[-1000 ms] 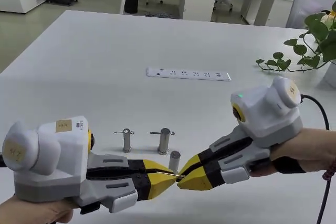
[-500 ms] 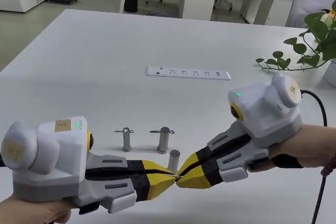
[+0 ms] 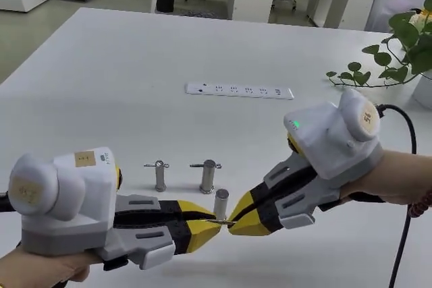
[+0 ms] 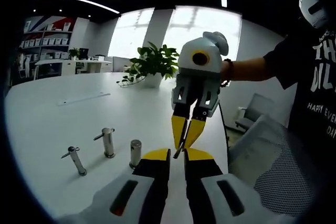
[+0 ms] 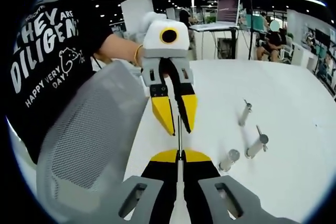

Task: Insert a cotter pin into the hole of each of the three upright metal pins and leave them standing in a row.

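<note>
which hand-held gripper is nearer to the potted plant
Right. The right hand-held gripper is on the same side of the table as the potted plant; the left hand-held gripper is on the opposite side, farther from it.

Two cottered pins, plain pin (nearest) upright; cotter pin horizontal.

L gripper, R gripper — white-grey bodies, yellow-black fingers, black cable, black printed tee

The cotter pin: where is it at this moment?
In the head view, the cotter pin spans the meeting tips of the left hand-held gripper and the right hand-held gripper, low centre, just in front of the bare metal pin.
</note>
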Available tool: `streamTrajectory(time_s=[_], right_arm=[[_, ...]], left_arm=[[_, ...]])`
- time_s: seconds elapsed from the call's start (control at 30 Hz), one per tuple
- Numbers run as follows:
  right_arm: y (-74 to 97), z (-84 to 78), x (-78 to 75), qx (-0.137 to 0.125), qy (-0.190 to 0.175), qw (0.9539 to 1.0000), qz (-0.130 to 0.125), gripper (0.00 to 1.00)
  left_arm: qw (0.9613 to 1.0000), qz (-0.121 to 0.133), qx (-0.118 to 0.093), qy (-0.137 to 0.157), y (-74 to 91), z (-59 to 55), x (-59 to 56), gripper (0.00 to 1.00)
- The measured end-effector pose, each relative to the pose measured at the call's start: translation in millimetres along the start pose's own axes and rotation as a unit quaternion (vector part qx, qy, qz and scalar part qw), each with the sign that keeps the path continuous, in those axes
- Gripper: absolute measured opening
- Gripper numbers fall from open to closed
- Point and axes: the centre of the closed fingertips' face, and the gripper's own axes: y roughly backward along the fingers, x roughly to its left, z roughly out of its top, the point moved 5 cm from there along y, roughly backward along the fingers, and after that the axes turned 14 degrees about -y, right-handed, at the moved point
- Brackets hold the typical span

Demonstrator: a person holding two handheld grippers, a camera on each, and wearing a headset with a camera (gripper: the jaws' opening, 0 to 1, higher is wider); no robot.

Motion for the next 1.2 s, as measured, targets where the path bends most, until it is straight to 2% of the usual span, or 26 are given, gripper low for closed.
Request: streamTrajectory(time_s=[0.13,0.3,0.37,0.47,0.67,0.97,1.2], right_arm=[[4.5,-6.9,-10.2,0.017,-0.002,0.9995,-0.027,0.0],[10.9,-12.2,-19.2,0.016,-0.014,0.9987,-0.046,0.0],[13.3,-14.1,-22.7,0.016,-0.017,0.9982,-0.055,0.0],[16.2,-17.8,-28.0,0.021,-0.019,0.9973,-0.068,0.0],[21.5,-26.1,-39.9,0.026,-0.026,0.9955,-0.088,0.0],[23.9,-36.0,-50.5,0.032,-0.036,0.9941,-0.097,0.0],[23.7,-40.3,-56.4,0.032,-0.042,0.9936,-0.1,0.0]], left_arm=[[0.9998,0.019,0.005,-0.006,0.7,-2.1,5.4,0.17],[0.998,0.056,0.019,-0.023,0.8,-6.8,14.6,0.23],[0.9962,0.076,0.023,-0.034,1.1,-7.6,19.4,0.23],[0.9945,0.096,0.023,-0.035,1.6,-8.7,25.6,0.27],[0.9884,0.132,0.049,-0.057,-1.8,-16.7,34.0,0.3],[0.9845,0.144,0.081,-0.06,-19.8,-31.1,33.2,0.3],[0.9823,0.15,0.093,-0.061,-34.6,-37.8,35.2,0.29]])
